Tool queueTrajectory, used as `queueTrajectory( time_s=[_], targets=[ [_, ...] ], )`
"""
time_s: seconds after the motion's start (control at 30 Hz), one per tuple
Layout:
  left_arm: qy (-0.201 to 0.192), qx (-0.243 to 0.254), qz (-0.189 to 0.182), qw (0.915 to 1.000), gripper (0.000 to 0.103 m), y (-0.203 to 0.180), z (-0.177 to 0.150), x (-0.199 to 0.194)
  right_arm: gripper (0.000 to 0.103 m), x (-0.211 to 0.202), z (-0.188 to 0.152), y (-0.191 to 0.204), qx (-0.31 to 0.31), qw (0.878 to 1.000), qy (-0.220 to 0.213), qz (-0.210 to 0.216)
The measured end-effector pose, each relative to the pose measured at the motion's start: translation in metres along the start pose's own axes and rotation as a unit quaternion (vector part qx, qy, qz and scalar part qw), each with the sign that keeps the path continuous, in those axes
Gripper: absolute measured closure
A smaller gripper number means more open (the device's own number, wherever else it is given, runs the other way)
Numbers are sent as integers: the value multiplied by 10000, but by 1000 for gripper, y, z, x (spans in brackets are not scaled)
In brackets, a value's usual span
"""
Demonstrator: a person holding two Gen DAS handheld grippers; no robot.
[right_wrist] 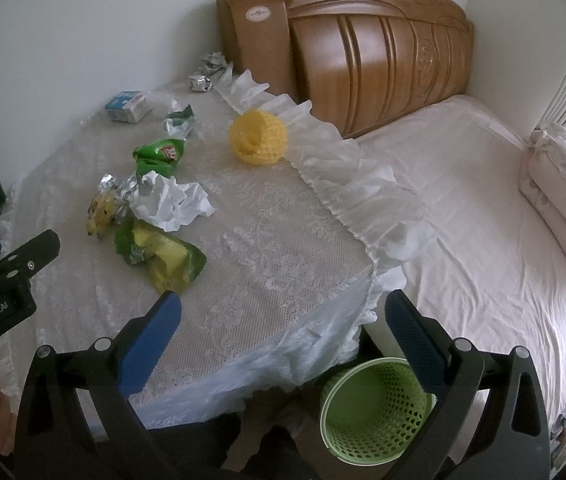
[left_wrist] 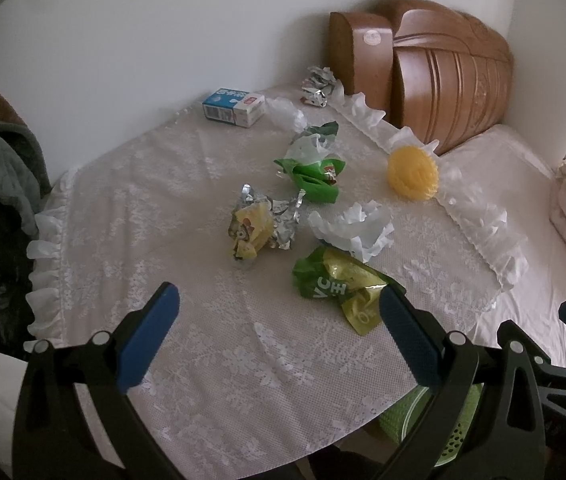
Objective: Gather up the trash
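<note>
Only below the right tongs (right_wrist: 283,320): whole green basket (right_wrist: 375,412), upright.

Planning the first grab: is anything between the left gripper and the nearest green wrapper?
Nothing visible. The left gripper is open above bare lace tablecloth, and the green wrapper lies just beyond its right finger. The crumpled white paper sits behind the wrapper, not before it.
</note>
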State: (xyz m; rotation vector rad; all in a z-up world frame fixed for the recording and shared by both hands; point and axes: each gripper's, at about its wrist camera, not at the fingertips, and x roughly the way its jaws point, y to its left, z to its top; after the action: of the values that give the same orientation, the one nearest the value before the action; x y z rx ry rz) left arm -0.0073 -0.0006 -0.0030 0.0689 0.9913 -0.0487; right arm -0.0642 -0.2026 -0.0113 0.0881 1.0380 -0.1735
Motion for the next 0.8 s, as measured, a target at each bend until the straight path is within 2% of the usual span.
queueTrajectory(
  time_s=[0.8],
  targets=[
    [7,-84,2,10000,7,3,-6,5,2,2,5,10,-143,9999,27,21]
  ],
)
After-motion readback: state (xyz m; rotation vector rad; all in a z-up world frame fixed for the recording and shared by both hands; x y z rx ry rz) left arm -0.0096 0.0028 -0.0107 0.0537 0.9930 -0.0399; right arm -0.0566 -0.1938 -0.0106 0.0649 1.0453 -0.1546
